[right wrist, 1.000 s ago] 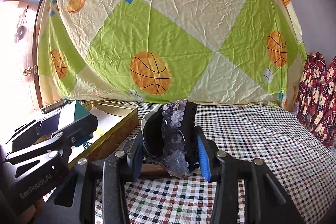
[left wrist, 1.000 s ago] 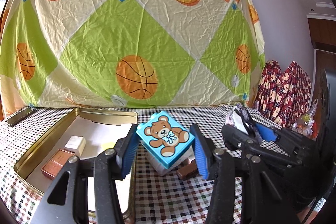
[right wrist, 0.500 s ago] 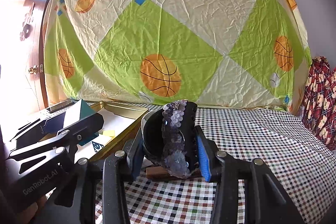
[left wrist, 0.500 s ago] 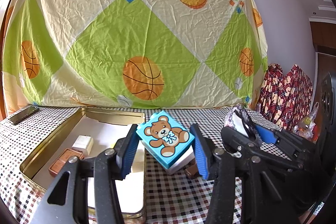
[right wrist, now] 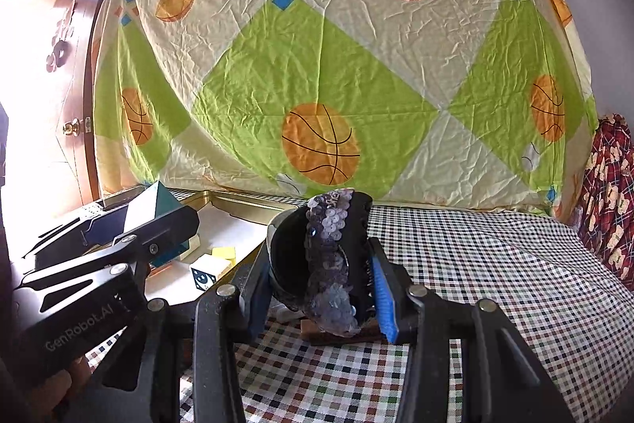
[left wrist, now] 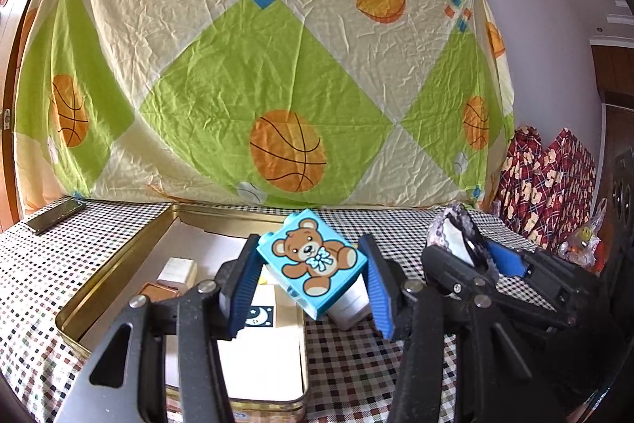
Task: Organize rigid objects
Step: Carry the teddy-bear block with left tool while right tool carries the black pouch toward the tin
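The light-blue plastic block printed with a brown teddy bear [left wrist: 313, 260] is clamped between the blue pads of the left gripper [left wrist: 307, 282] at the lower centre of the left wrist view. It is held tilted and lifted, apparently so that it can be carried over the rim of the shallow gold metal tin [left wrist: 119, 264] at lower left, where small white and brown blocks are already gathered. The right gripper [right wrist: 319, 280] is closed on a black clamshell case trimmed with purple sequins [right wrist: 329, 256] at lower centre of the right wrist view, raised above the checked desk [right wrist: 495, 264], probably awaiting its own turn.
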{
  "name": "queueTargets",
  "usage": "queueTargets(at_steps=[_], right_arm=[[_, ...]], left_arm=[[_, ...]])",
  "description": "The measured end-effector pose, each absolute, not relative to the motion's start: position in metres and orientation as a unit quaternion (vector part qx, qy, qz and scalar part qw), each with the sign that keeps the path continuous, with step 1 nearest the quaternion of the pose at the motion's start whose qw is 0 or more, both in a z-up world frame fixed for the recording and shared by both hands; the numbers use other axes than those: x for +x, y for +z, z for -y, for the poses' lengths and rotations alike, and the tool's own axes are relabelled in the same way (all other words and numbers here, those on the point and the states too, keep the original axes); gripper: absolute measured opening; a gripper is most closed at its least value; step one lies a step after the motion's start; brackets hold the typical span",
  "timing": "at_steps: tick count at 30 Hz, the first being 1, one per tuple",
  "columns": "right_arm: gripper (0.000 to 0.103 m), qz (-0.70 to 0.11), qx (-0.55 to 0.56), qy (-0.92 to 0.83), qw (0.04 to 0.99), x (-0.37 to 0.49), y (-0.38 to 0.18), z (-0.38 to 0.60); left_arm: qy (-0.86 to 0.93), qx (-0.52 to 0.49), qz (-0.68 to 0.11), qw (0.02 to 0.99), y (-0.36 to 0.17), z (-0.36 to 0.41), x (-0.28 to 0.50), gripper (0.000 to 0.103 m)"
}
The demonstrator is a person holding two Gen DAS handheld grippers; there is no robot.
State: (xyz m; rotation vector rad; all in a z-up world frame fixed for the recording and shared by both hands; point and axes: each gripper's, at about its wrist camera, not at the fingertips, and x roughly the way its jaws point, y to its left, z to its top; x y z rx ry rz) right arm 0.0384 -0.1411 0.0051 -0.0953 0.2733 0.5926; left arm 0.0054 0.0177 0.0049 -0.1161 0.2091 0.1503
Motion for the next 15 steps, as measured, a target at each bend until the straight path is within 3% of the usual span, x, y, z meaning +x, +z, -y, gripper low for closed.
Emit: queueTargets(at_steps=[15], right_arm=[[0.047,-0.132,-0.053,0.305,0.942,0.032,0.004,0.123]], left_arm=[[0.092,-0.072,-0.101,0.988,0.006,-0.039,-0.003,0.049]])
